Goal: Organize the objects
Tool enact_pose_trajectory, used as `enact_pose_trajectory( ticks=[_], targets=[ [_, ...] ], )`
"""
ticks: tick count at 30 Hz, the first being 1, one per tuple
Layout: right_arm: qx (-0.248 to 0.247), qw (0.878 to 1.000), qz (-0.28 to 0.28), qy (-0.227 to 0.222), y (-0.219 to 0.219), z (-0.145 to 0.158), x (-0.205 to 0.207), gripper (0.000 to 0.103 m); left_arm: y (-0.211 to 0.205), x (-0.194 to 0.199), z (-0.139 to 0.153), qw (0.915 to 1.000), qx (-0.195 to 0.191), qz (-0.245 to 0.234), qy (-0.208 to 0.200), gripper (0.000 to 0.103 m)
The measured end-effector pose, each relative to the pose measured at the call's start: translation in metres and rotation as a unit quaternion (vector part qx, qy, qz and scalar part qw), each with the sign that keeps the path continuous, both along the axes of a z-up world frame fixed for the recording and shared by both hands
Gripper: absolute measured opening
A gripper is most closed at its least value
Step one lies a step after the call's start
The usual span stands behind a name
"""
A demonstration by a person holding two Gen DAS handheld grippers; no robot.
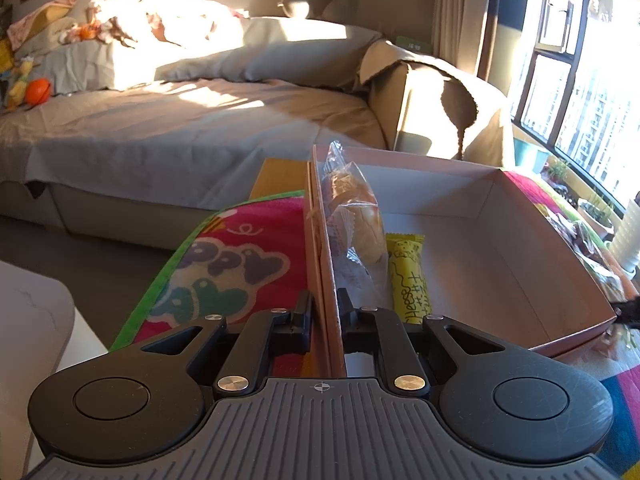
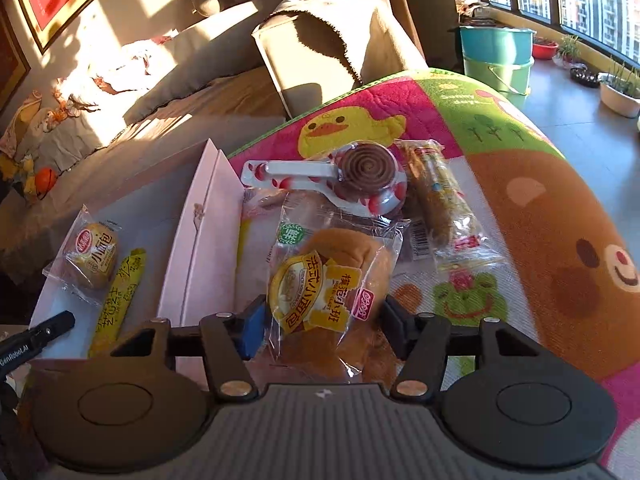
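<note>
A pink cardboard box [image 1: 500, 216] stands on a colourful mat. My left gripper [image 1: 326, 312] is shut on the box's left wall [image 1: 324, 264]. Inside lie a wrapped small bread [image 1: 356, 216] and a yellow cheese stick [image 1: 410, 280]; both also show in the right wrist view, the bread [image 2: 94, 256] and the stick [image 2: 120, 296]. My right gripper [image 2: 322, 316] stands around a large bagged bread [image 2: 328, 280] beside the box [image 2: 200, 240], pads [image 2: 252, 332] at the bag's sides.
On the mat [image 2: 540, 208] behind the bread lie a swirl lollipop pack [image 2: 352, 178] and a long wrapped snack [image 2: 436, 196]. A sofa [image 1: 180, 120] stands behind. Buckets [image 2: 498, 56] and plant pots [image 2: 620, 92] stand by the window.
</note>
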State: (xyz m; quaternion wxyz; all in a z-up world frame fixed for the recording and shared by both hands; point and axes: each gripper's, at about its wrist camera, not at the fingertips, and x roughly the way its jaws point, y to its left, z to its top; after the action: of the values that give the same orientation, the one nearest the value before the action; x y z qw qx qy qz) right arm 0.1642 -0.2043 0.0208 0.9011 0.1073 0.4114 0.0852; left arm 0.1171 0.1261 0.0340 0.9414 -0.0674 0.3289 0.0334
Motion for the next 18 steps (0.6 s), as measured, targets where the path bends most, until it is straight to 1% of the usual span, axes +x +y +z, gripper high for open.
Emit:
enact_pose_trajectory(
  ticks=[3,6,7,8,9,11,13,15,17,18],
  targets=[
    [-0.021,1.0,-0.002,0.005,-0.015,0.004,-0.017,0.059,0.0,0.0,0.0,1.0,-0.001,-0.001,-0.001,0.014],
    [-0.05,0.999,0.015,0.016,-0.026,0.009,-0.034,0.059,0.002,0.0,0.0,1.0,-0.003,-0.002,-0.002,0.014],
    [-0.057,0.998,0.022,0.024,-0.029,0.012,-0.038,0.062,0.002,0.0,0.0,1.0,-0.004,-0.002,-0.002,0.014],
    [-0.06,0.997,0.025,0.029,-0.032,0.016,-0.04,0.062,0.002,0.0,0.0,1.0,-0.004,-0.002,-0.002,0.014],
    [-0.058,0.998,0.03,0.026,-0.035,0.022,-0.04,0.062,0.002,0.0,0.0,1.0,-0.004,-0.001,-0.002,0.014],
    [-0.047,0.998,0.033,0.002,-0.038,0.041,-0.034,0.065,0.003,0.0,0.0,1.0,-0.005,-0.001,-0.002,0.014],
    [-0.036,0.998,0.032,-0.026,-0.037,0.06,-0.015,0.075,0.003,0.0,0.0,1.0,-0.004,-0.001,-0.002,0.014],
    [-0.041,0.997,0.046,-0.044,-0.026,0.073,0.02,0.076,0.003,0.0,0.0,1.0,-0.004,-0.001,-0.002,0.014],
    [-0.054,0.997,0.047,-0.04,-0.01,0.075,0.066,0.076,0.003,0.0,-0.001,1.0,-0.004,-0.001,-0.002,0.014],
    [-0.058,0.997,0.045,-0.032,-0.001,0.073,0.09,0.074,0.003,0.0,-0.001,1.0,-0.003,-0.001,-0.001,0.014]
  ],
)
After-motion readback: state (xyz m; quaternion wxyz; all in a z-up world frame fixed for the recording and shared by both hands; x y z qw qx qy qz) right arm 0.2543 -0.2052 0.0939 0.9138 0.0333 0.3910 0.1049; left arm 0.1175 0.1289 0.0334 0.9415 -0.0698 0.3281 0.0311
